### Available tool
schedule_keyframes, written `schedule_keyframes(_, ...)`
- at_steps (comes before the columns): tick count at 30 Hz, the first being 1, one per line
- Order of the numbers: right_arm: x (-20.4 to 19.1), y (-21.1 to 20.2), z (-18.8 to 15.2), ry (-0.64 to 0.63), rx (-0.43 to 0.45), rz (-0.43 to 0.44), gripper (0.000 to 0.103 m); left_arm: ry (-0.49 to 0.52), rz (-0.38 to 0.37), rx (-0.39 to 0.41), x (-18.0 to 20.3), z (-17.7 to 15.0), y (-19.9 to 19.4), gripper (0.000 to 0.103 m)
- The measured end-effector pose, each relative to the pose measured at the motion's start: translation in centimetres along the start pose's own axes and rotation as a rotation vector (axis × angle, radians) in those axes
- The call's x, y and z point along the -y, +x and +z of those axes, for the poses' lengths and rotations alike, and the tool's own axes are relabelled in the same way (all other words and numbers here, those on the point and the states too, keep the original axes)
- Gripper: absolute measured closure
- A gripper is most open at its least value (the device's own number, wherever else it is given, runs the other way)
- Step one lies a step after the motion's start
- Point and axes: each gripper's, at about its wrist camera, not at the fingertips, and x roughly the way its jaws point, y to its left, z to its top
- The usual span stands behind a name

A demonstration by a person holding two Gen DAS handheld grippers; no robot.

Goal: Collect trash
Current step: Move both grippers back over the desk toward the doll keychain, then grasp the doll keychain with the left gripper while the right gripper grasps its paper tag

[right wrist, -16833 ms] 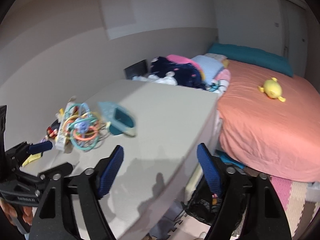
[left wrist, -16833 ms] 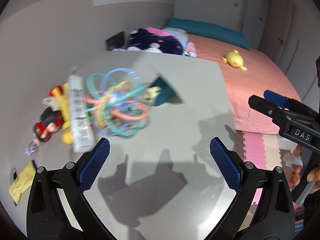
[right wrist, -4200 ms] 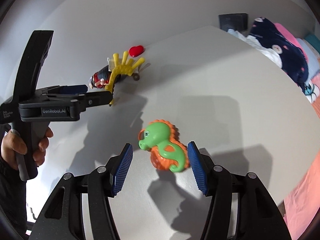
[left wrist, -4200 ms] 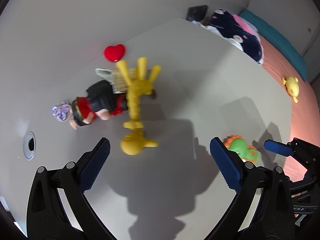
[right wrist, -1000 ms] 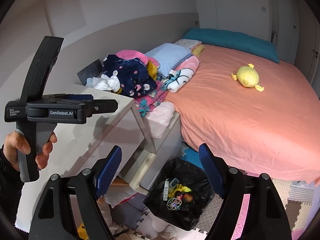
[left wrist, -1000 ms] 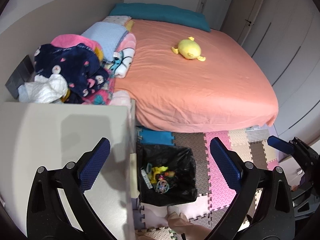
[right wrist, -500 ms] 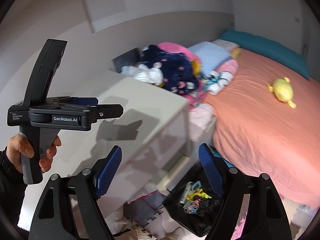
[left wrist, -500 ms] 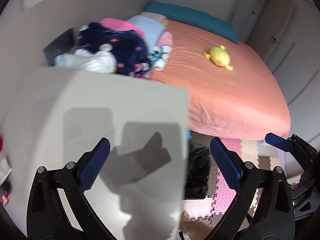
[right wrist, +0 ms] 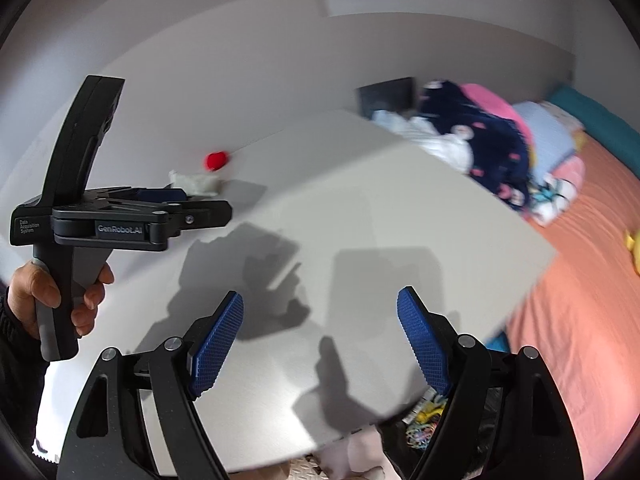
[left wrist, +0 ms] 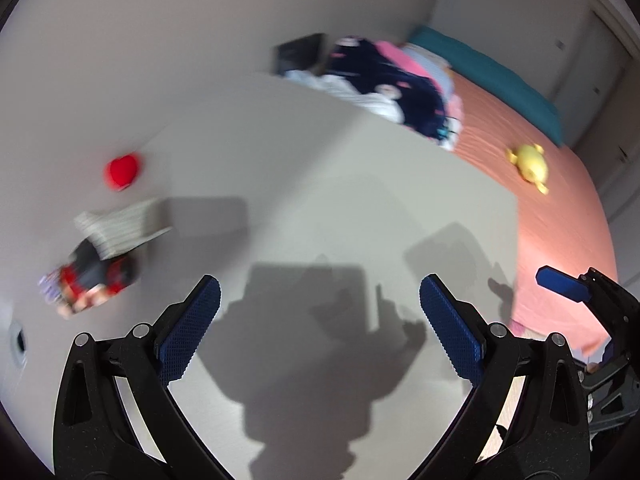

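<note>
On the white table lie a red heart, a striped wrapper and a doll in red and black, all at the left and blurred. My left gripper is open and empty above the table, right of the doll. My right gripper is open and empty over the table's near edge. The heart and wrapper also show in the right wrist view, behind the left gripper's body. The black trash bag with toys in it sits below the table's edge.
A bed with an orange sheet stands right of the table, with a yellow plush on it. A pile of clothes lies at the table's far end. A round cable hole is at the table's left.
Both grippers have swung from the trash bag and bed back over the table. The heart, wrapper and doll have come into view. Both grippers stay open.
</note>
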Motion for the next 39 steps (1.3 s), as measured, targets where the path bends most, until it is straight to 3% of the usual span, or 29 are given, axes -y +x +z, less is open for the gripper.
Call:
schedule_keyframes(9,-5.1,5.3,2.3,-0.131,-0.069,0.074,0.023,-0.098,0.117,-0.016,-8.8,-2.6,-2.2,0.006)
schedule_keyframes(19,-9.5,12.0,5.6,-0.256,-0.124,0.085,0.023,-0.094,0.191,-0.076,-15.9,-3.2,-1.1,0.006)
schedule_keyframes(28,-11.5,17.9,8.5,-0.33,-0.192,0.087,0.023,0.025,0.15,-0.131,-18.3,-1.3,3.3,0.006)
schedule_keyframes(39,-12.8,21.8,10.1,-0.389,-0.207,0.116,0.023,0.071,0.016,-0.133,-19.0,-0.8,5.1,0.006)
